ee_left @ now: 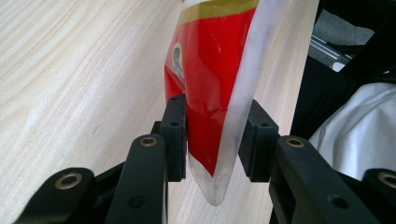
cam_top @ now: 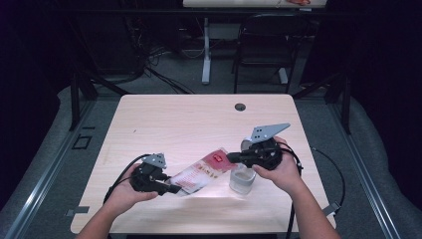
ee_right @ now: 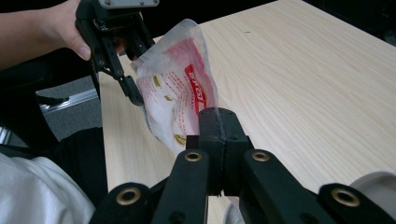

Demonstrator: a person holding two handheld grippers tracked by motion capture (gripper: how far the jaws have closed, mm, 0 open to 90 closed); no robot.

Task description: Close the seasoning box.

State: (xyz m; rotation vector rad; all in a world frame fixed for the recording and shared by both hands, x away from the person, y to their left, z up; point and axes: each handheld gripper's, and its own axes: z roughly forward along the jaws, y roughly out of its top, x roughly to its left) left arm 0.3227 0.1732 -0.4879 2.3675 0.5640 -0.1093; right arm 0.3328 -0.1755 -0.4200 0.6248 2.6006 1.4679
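A red-and-white plastic pouch point(cam_top: 204, 172) hangs slanted above the wooden table point(cam_top: 199, 119), stretched between both grippers. My left gripper point(cam_top: 174, 189) is shut on its lower left end; in the left gripper view the two pads point(ee_left: 177, 135) press on the pouch point(ee_left: 210, 93) from both sides. My right gripper point(cam_top: 231, 157) is shut on the upper right edge, and in the right gripper view its jaws point(ee_right: 218, 126) meet on the pouch point(ee_right: 177, 102), with the left gripper point(ee_right: 135, 95) at the far end. A clear round container point(cam_top: 242, 180) stands on the table just below the right gripper.
A cable hole point(cam_top: 240, 106) sits near the table's far edge. Behind the table stand a dark chair point(cam_top: 263, 45) and another table's white leg point(cam_top: 205, 50). The container's rim point(ee_right: 373, 186) shows at the lower right of the right gripper view.
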